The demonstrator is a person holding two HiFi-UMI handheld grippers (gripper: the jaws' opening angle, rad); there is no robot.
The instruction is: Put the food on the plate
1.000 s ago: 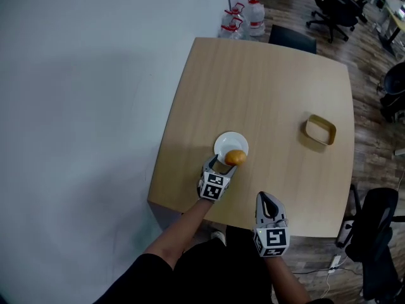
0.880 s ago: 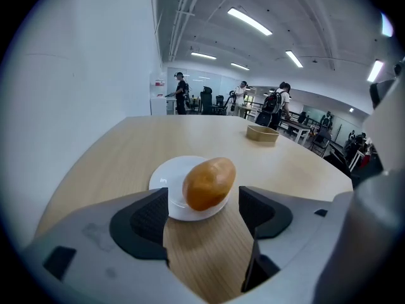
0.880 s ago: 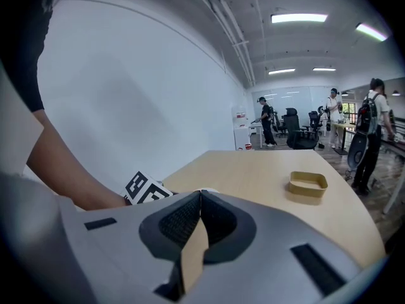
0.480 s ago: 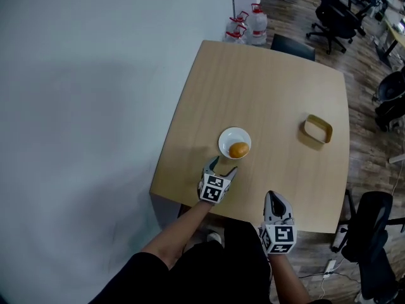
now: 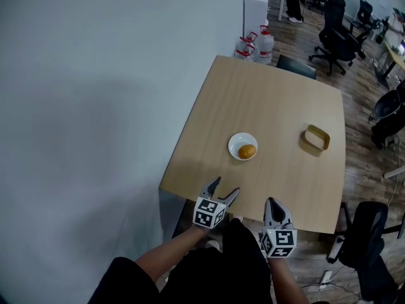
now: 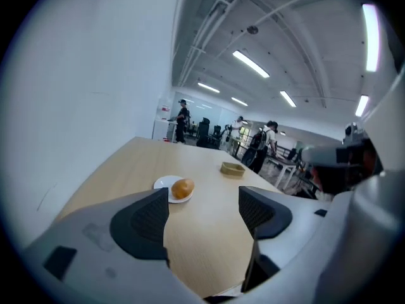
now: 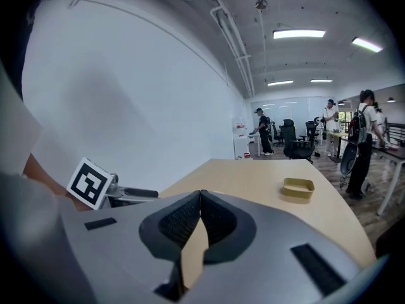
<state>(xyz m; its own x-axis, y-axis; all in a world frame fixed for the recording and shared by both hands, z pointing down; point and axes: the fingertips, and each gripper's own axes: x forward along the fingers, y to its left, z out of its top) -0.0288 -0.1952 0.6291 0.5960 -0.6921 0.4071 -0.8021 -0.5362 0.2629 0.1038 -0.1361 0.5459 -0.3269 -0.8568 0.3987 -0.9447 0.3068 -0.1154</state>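
An orange-brown bun (image 5: 247, 151) (image 6: 183, 187) lies on the small white plate (image 5: 235, 145) (image 6: 162, 183) near the middle of the wooden table (image 5: 278, 106). My left gripper (image 5: 223, 190) (image 6: 202, 211) hangs open at the table's near edge, well short of the plate, with nothing between its fingers. To its right, my right gripper (image 5: 273, 204) (image 7: 199, 217) is shut and empty, also at the near edge.
A shallow tan tray (image 5: 316, 138) (image 6: 232, 168) (image 7: 298, 187) sits toward the table's right side. Water bottles (image 5: 256, 42) stand on the floor past the far edge, and office chairs (image 5: 335, 18) stand beyond. A white wall runs along the left.
The left gripper has drawn back from the plate to the near table edge, leaving the bun on the plate. The right gripper stayed shut near the edge. My view has pulled back.
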